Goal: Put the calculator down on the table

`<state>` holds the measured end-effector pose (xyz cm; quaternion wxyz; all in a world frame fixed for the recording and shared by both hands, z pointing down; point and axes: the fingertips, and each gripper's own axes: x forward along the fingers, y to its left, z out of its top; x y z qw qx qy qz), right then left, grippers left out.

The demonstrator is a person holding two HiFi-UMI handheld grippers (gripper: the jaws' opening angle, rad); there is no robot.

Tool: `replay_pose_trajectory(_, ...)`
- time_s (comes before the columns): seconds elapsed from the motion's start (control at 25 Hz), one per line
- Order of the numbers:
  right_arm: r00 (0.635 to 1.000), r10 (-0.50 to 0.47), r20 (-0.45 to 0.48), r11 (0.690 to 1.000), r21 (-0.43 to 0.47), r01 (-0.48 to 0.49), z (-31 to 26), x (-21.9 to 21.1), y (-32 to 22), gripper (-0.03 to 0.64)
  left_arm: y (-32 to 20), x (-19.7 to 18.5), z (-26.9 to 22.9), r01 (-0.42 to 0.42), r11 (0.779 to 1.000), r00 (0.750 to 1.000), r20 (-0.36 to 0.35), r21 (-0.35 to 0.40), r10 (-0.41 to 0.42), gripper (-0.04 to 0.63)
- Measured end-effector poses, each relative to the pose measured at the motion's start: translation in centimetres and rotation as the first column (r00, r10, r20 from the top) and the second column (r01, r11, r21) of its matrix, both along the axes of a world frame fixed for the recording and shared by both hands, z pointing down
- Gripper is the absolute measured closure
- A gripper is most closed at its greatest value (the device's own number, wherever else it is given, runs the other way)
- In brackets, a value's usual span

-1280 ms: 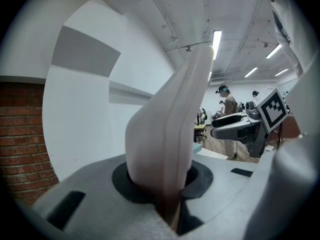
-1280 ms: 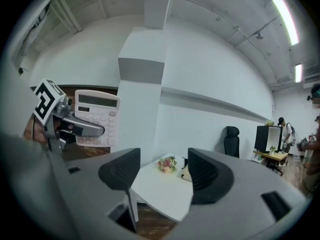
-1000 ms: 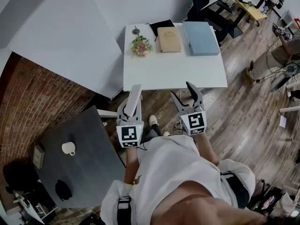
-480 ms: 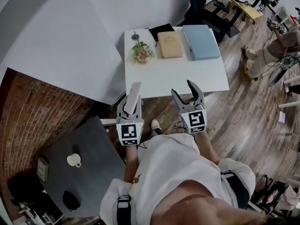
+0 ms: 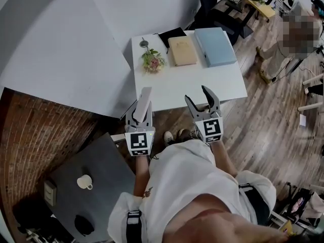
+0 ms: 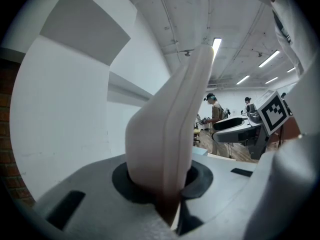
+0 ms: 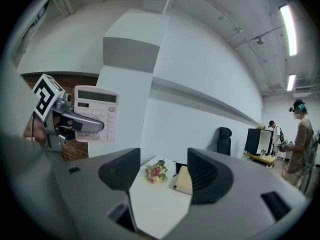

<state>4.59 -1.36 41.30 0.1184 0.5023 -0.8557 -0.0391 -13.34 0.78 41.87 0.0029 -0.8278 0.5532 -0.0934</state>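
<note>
A white calculator [image 5: 145,100] stands on edge in the left tongs [image 5: 142,113], whose jaws are clamped on its lower end. It is held in the air at the near edge of a white worktop [image 5: 195,81] and does not rest on it. From the right gripper view its display and keys [image 7: 96,113] face the person's right side. The right tongs [image 5: 199,97] hang alongside, just to the right, jaws spread apart with nothing between them. Both tools point toward the worktop.

Along the worktop's far side lie a small bunch of flowers [image 5: 153,61], a tan notebook [image 5: 183,50] and a pale blue flat case [image 5: 215,45], with a black flat item [image 5: 172,34] behind the notebook. A wooden floor [image 5: 263,116] spreads to the right, where another person stands near a desk. At lower left, a dark table [image 5: 109,161] carries a white cup [image 5: 85,182].
</note>
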Motion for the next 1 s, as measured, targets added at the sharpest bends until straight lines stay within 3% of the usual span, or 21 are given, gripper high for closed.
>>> replay_pose_trajectory(0.52, 1.0, -0.013, -0.019, 1.0, -0.008, 0.013, 0.1, -1.6, -3.4, 0.324, -3.0, -1.5, 1.4, 0.019, 0.999, 0.999, -0.027, -0.03, -0.019, 0.525)
replay_pose_trajectory(1.0, 0.999, -0.036, -0.002, 0.999, -0.038, 0.036, 1.4, -1.6, -10.2, 0.325, -9.4, -1.3, 3.1, 0.036, 0.996, 0.999, -0.011, -0.081, -0.037, 0.525)
